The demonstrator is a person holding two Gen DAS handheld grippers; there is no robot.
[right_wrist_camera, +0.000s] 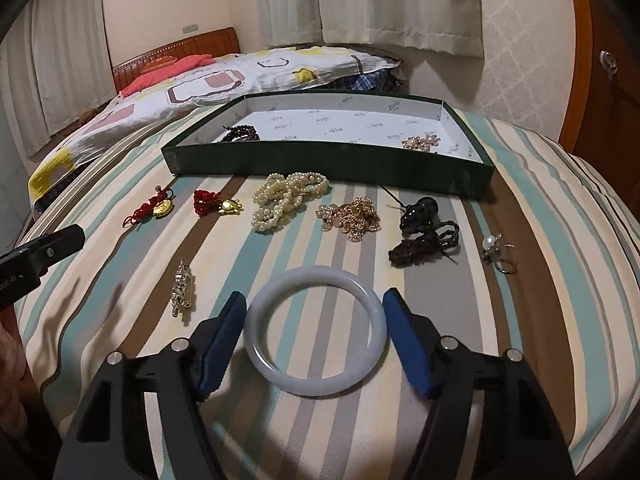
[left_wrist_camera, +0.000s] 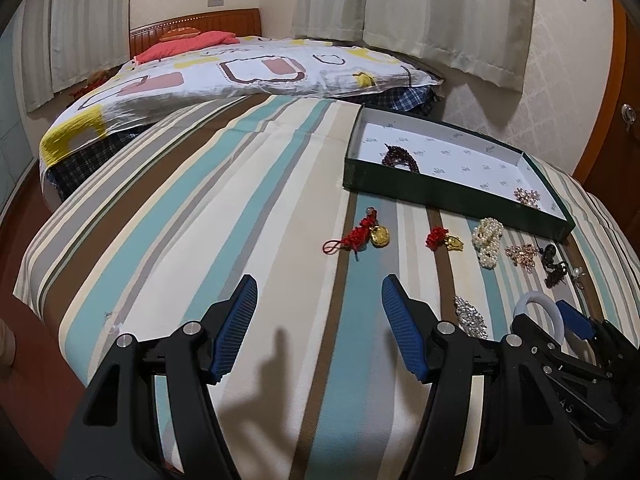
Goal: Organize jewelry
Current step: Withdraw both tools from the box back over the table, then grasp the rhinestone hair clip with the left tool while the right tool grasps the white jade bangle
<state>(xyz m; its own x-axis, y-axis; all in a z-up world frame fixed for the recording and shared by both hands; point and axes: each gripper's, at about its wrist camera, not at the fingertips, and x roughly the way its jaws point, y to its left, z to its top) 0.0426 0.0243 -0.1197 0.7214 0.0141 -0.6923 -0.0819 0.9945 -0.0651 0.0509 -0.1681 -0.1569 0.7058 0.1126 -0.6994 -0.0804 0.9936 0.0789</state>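
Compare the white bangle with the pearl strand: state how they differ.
The white bangle is one smooth rigid ring lying flat; the pearl strand is many small beads heaped in loops. The bangle sits between the open right gripper's fingers; the pearls lie farther off, near the green box. Both are pale and lie outside the box.

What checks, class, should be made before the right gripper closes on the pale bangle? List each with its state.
1. Right gripper open: ok.
2. Pale bangle sits between its fingers: ok.
3. Pads touching the bangle: cannot tell.
4. Rhinestone brooch apart from the bangle: ok.
5. Green box has bare floor free: ok.
6. Left gripper open, holding nothing: ok.
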